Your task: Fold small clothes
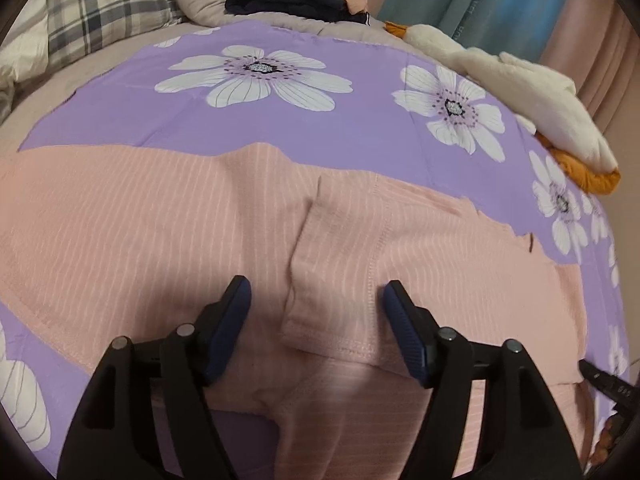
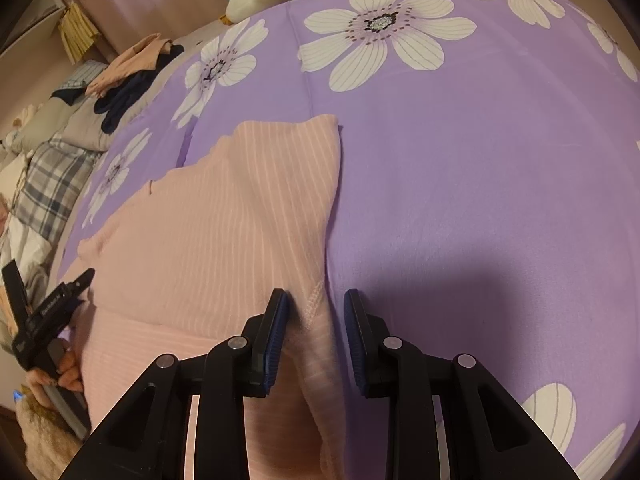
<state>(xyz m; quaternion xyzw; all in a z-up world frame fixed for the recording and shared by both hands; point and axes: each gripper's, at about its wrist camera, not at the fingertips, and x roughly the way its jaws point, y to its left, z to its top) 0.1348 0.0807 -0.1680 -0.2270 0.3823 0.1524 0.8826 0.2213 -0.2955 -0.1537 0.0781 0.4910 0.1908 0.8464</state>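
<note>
We see the pink garment [image 1: 160,220] spread on the bedspread [image 1: 340,136]. Left gripper [image 1: 316,332] gapes above it; right gripper [image 2: 316,332] seemingly pinches the hem, which may slip and undo our fold.

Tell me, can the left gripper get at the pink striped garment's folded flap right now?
Probably yes. The left gripper is open with the folded flap of the pink striped garment lying right between its fingers, nothing covering it.
</note>
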